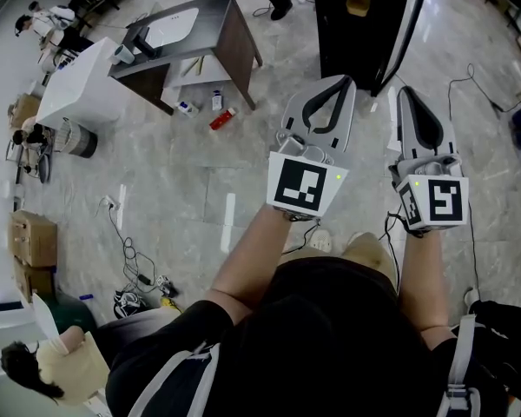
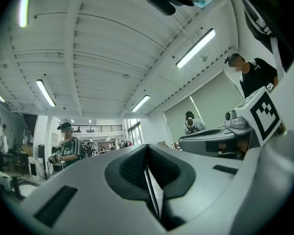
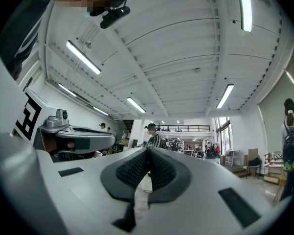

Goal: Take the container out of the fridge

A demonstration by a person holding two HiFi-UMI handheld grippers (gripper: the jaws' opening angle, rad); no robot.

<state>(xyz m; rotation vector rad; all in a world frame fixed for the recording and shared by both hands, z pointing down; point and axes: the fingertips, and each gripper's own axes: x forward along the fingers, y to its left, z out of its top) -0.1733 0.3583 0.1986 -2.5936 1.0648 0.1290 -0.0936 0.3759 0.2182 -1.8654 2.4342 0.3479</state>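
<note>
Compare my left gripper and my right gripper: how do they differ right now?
In the head view the left gripper leans rightward, the right gripper leftward. The left gripper's cube shows one marker face; the right gripper's cube shows two. Both are shut and empty.

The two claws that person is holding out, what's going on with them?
A person stands holding a claw in each hand, the left claw and the right claw side by side in front of the body. Both are shut with nothing between the jaws. They point toward a tall dark cabinet just ahead, probably the fridge, which seems to stand open. Nothing has been touched or taken out yet.
</note>
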